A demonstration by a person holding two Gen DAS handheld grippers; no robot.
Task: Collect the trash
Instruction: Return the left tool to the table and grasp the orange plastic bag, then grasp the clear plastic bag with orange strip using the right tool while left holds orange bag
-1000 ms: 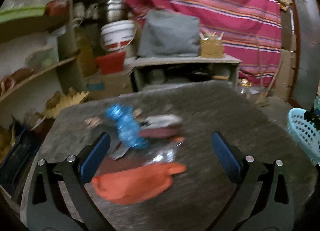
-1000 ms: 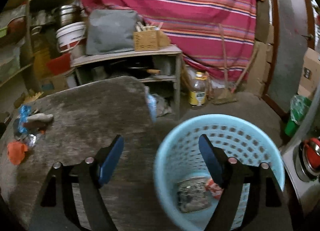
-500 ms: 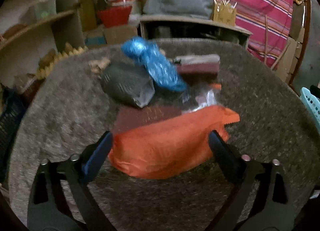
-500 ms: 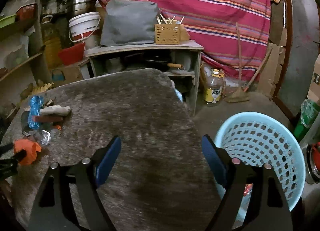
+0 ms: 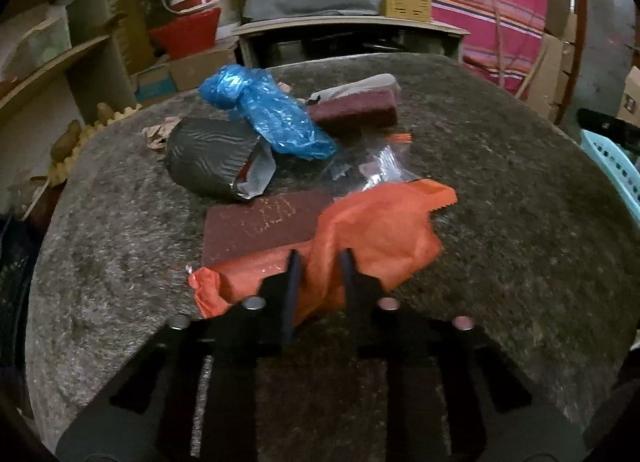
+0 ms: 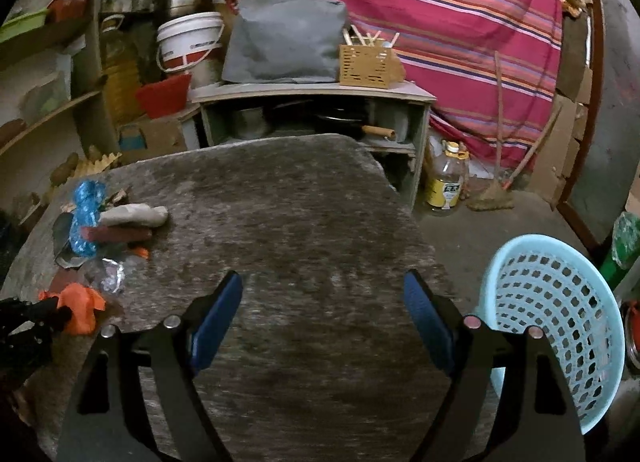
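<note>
At the pile's near edge my left gripper point(image 5: 319, 262) pinches the orange bag point(image 5: 376, 230) for the basket point(image 6: 560, 302); my right gripper point(image 6: 322, 318) waits spread

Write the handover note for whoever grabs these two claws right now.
Left claw: shut on the orange plastic bag, which lies at the near edge of the pile on the table.
Right claw: open, empty, over bare table.
Blue laundry basket: on the floor, right of the table.
Left to do: carry the orange bag to the basket, then the blue plastic bag, maroon packets, grey pouch and clear wrapper.
</note>
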